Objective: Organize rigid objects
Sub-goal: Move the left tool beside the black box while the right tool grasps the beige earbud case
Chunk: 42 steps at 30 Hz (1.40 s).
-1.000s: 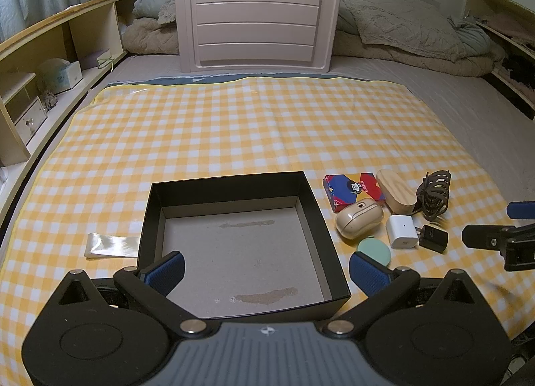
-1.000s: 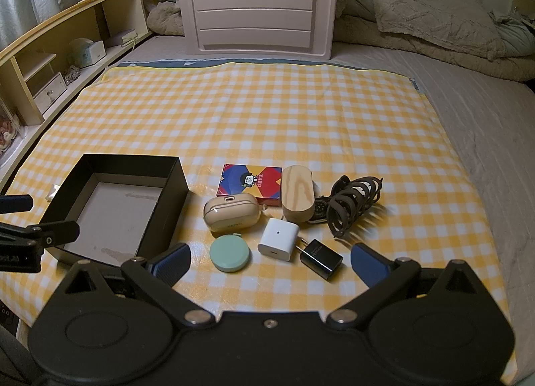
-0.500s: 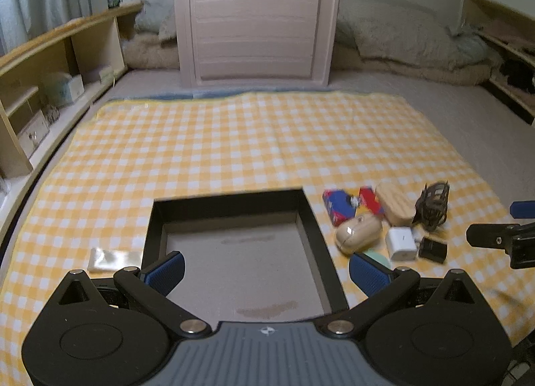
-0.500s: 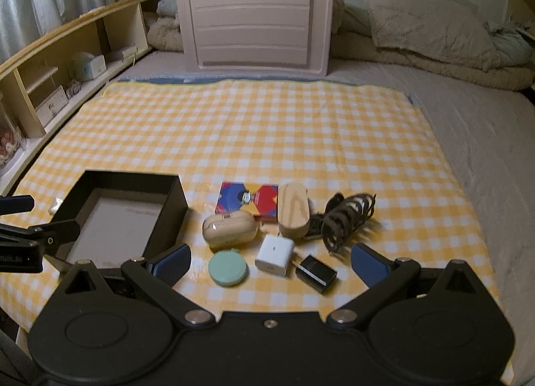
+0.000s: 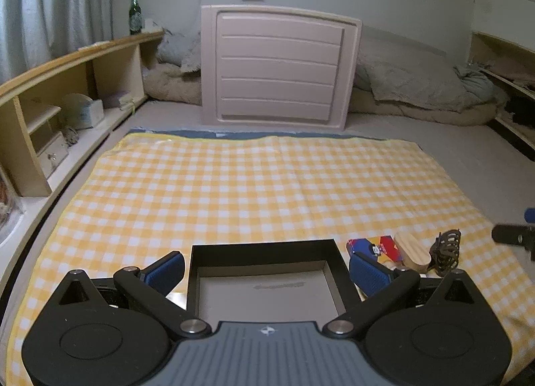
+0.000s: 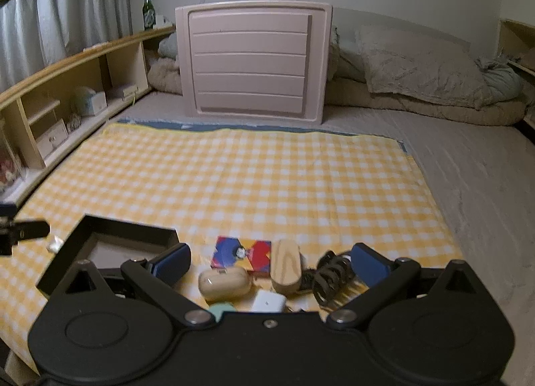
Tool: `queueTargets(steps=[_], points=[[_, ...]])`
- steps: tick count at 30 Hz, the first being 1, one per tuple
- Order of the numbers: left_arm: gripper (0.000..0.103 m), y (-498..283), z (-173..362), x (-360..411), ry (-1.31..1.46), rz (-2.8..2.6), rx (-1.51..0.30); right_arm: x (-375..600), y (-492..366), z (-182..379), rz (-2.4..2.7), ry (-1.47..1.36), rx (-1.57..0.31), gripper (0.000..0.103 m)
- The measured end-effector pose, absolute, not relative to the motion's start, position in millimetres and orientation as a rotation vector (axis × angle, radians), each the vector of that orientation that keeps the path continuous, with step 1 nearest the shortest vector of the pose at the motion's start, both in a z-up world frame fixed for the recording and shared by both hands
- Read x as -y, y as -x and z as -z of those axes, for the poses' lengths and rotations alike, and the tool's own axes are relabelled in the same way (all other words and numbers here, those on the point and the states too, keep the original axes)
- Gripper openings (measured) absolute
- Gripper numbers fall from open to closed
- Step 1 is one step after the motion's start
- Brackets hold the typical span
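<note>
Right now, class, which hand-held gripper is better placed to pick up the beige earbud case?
The right hand-held gripper: open, with the beige earbud case between its fingers. The left hand-held gripper faces the black box instead.

The open box [image 6: 110,245] sits on the cloth [image 6: 254,178] spread over the bed [image 6: 474,165]. Just right of the box lies the card pack [image 6: 240,252]; the wooden case [image 6: 286,265] is right of the pack, touching it, and the coiled cable [image 6: 331,274] lies further right again. Nearer the camera than the pack rests the earbud case [image 6: 224,283], with the charger block [image 6: 269,302] to its right. Far behind the box, past the cloth's far edge, the panel [image 6: 250,61] stands upright. A shelf [image 6: 67,91] runs along the bed, left of the box.
</note>
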<state>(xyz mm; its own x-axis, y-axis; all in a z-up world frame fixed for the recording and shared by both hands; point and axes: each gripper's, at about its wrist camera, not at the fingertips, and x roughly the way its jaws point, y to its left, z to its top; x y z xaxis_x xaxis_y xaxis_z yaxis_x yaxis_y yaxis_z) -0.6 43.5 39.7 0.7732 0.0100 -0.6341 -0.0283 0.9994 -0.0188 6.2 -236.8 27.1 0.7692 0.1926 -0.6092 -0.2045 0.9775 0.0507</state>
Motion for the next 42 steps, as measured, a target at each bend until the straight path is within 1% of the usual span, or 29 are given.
queueTargets(steps=[8,11,15,16,17,18,20,21,23,25,30,32,35,37,39,41,42], points=[[0.103,-13,-28,-77,-0.027,-0.103,-0.742,224,-42,-33,-0.264,-0.021,-0.678,0.103],[0.103,-23,-19,-97,0.007,-0.106,-0.774,216,-54,-31,-0.282,-0.012,-0.677,0.103],[0.102,-37,0,-120,0.085,-0.151,-0.829,201,-75,-21,-0.302,0.008,-0.726,0.103],[0.098,-40,6,-125,0.111,-0.146,-0.854,197,-80,-18,-0.309,0.018,-0.737,0.103],[0.091,-42,11,-129,0.135,-0.127,-0.883,193,-85,-13,-0.318,0.025,-0.748,0.103],[0.088,-44,16,-132,0.153,-0.104,-0.909,191,-90,-9,-0.324,0.026,-0.763,0.103],[0.079,-46,27,-135,0.173,-0.071,-0.951,188,-100,6,-0.346,0.018,-0.815,0.103],[0.076,-45,32,-134,0.174,-0.068,-0.97,188,-103,14,-0.364,0.007,-0.837,0.103],[0.063,-44,43,-134,0.181,-0.055,-1.017,185,-108,31,-0.398,0.0,-0.896,0.103],[0.057,-41,52,-133,0.199,-0.038,-1.06,181,-113,47,-0.426,0.012,-0.938,0.1],[0.047,-43,64,-126,0.18,-0.006,-1.11,165,-125,79,-0.465,0.069,-1.003,0.1],[0.038,-47,67,-124,0.18,-0.014,-1.123,159,-132,89,-0.466,0.091,-1.034,0.1],[0.029,-50,71,-122,0.162,-0.034,-1.141,152,-140,104,-0.462,0.115,-1.081,0.1],[0.026,-51,72,-123,0.154,-0.039,-1.144,151,-145,111,-0.462,0.112,-1.114,0.1],[0.021,-51,73,-125,0.151,-0.042,-1.146,150,-147,117,-0.458,0.116,-1.141,0.099],[0.01,-51,76,-126,0.131,-0.049,-1.155,146,-150,124,-0.454,0.137,-1.156,0.099],[0.01,-51,77,-128,0.125,-0.048,-1.16,144,-151,127,-0.452,0.145,-1.161,0.097]])
